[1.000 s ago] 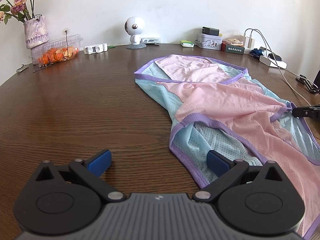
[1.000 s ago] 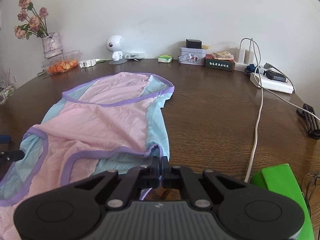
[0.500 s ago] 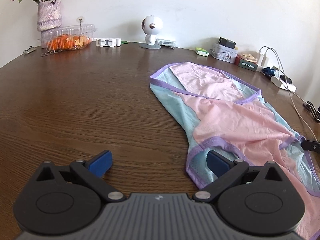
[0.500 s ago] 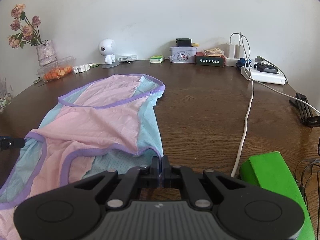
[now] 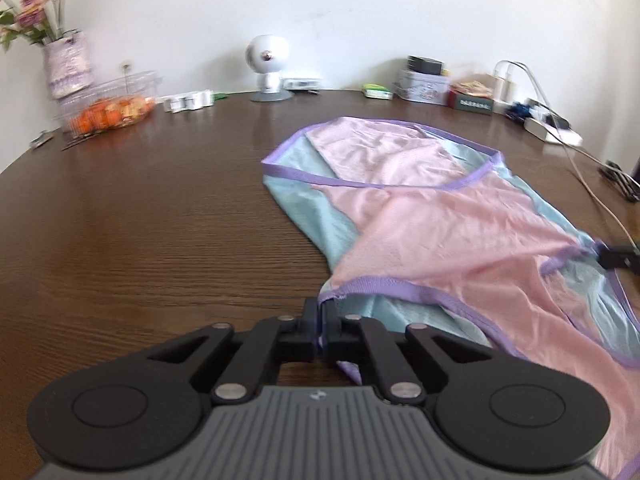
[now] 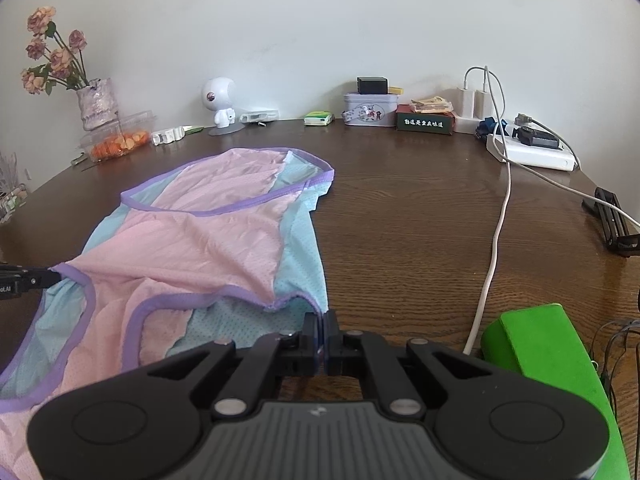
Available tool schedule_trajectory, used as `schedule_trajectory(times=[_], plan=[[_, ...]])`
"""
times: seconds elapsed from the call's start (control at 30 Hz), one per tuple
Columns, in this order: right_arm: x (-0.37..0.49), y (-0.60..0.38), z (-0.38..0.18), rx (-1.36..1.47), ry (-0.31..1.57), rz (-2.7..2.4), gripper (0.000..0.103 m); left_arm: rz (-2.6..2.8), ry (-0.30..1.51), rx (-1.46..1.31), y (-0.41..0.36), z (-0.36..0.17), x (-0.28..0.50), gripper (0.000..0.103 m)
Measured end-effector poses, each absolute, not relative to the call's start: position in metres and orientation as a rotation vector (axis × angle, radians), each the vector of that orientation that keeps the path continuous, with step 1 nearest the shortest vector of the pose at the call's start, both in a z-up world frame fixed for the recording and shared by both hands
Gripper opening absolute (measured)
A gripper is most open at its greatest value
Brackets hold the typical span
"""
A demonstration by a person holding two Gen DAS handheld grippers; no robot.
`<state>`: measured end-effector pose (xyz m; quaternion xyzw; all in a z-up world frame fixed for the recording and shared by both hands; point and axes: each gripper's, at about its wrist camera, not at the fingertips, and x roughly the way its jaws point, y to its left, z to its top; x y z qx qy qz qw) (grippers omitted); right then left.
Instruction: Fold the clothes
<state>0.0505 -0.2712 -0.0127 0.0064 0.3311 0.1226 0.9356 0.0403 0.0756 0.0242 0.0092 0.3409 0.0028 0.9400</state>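
A pink and light-blue mesh garment (image 5: 440,232) with purple trim lies spread on the brown wooden table (image 5: 140,240). My left gripper (image 5: 322,312) is shut on the garment's near left purple-trimmed corner; its tip also shows at the left edge of the right wrist view, the left gripper (image 6: 52,276) pinching the trim. My right gripper (image 6: 322,324) is shut on the garment (image 6: 200,240) at its near right corner, beside the blue side panel. In the left wrist view the right gripper (image 5: 604,258) shows at the far right, holding the trim.
Along the back wall stand a vase of flowers (image 6: 96,104), a plastic box of orange fruit (image 5: 108,110), a white round figure (image 5: 267,66), tins (image 6: 370,110) and a power strip (image 6: 532,152) with a white cable (image 6: 494,248). A green object (image 6: 552,360) sits at my right.
My left gripper's jaws went from wide open beside the garment's edge to shut on its purple-trimmed corner. The right gripper stayed shut on its corner and barely moved.
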Motion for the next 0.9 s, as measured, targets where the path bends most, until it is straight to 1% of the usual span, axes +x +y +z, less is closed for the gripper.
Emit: schedule_trajectory(times=[0.27,0.3,0.33,0.37,0.4,0.43,0.47,0.5,0.53,0.6,0.73,0.9], plan=[[0.052,-0.270,-0.012,0.010,0.681,0.237,0.002,0.022,0.712,0.019,0.087,0.023,0.042,0.002],[0.052,-0.269,-0.013,0.009,0.682,0.240,0.002,0.016,0.714,0.028,0.086,0.023,0.043,0.003],[0.052,-0.269,-0.012,0.005,0.682,0.246,0.002,0.015,0.712,0.037,0.085,0.024,0.042,0.008],[0.052,-0.269,-0.012,0.003,0.683,0.254,0.004,0.019,0.710,0.042,0.086,0.025,0.039,0.023],[0.050,-0.269,-0.011,0.004,0.679,0.266,0.013,0.023,0.708,0.046,0.086,0.027,0.037,0.039],[0.046,-0.270,-0.008,0.010,0.663,0.263,0.044,0.028,0.700,0.043,0.088,0.029,0.034,0.082],[0.042,-0.271,-0.005,0.015,0.647,0.259,0.067,0.035,0.671,0.027,0.090,0.032,0.027,0.103],[0.038,-0.273,-0.002,0.020,0.631,0.256,0.103,0.041,0.624,0.004,0.094,0.036,0.016,0.103],[0.033,-0.275,0.001,0.023,0.601,0.263,0.102,0.039,0.596,-0.022,0.097,0.040,0.007,0.103],[0.024,-0.279,0.007,0.029,0.561,0.280,0.103,0.013,0.613,-0.053,0.097,0.042,-0.003,0.103],[0.016,-0.283,0.013,0.057,0.575,0.282,0.103,-0.037,0.667,-0.085,0.091,0.042,-0.021,0.103],[0.001,-0.273,0.009,0.021,0.614,0.285,0.103,-0.081,0.698,0.003,0.063,0.036,-0.036,0.103]])
